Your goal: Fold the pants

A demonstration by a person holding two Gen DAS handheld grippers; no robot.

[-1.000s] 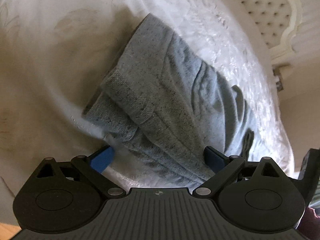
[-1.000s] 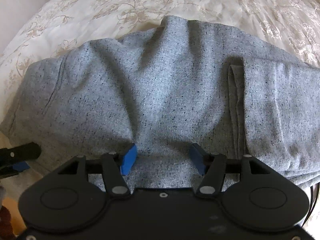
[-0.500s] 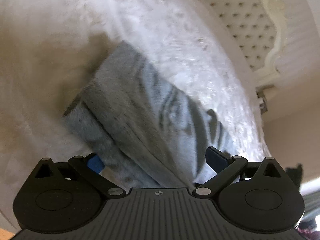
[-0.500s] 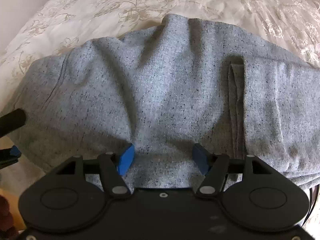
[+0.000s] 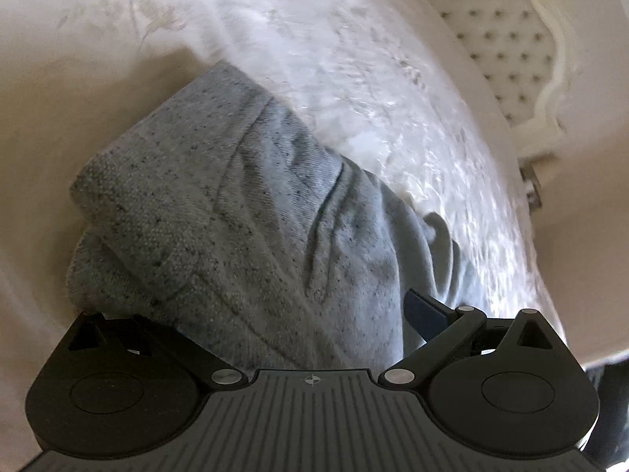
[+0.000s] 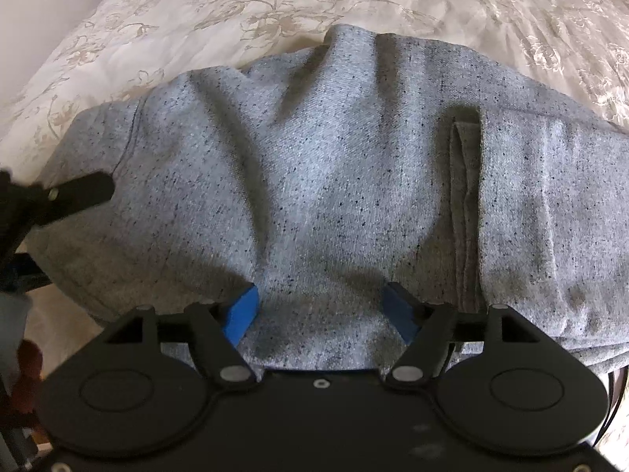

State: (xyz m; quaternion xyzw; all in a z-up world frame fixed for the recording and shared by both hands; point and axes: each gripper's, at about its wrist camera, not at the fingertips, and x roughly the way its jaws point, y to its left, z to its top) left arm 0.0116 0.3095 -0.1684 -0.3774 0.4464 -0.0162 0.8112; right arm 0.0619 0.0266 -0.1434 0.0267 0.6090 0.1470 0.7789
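The grey speckled pants (image 6: 334,181) lie folded in layers on a cream floral bedspread (image 6: 275,0). My right gripper (image 6: 320,310) is open, its blue pads on either side of a raised hump of the cloth at the near edge. In the left wrist view the pants (image 5: 243,228) fill the space between my left gripper's fingers (image 5: 422,310). The left gripper (image 5: 259,314) is wide open, and the cloth hides its left pad. The left gripper also shows in the right wrist view (image 6: 59,196) at the pants' left end.
A tufted cream headboard (image 5: 507,27) stands beyond the bed at the upper right of the left wrist view. The bed's edge runs along the left side of the right wrist view.
My left gripper has moved in over the pants' end, so the cloth now lies between its fingers and covers the left pad. The right gripper has hardly moved.
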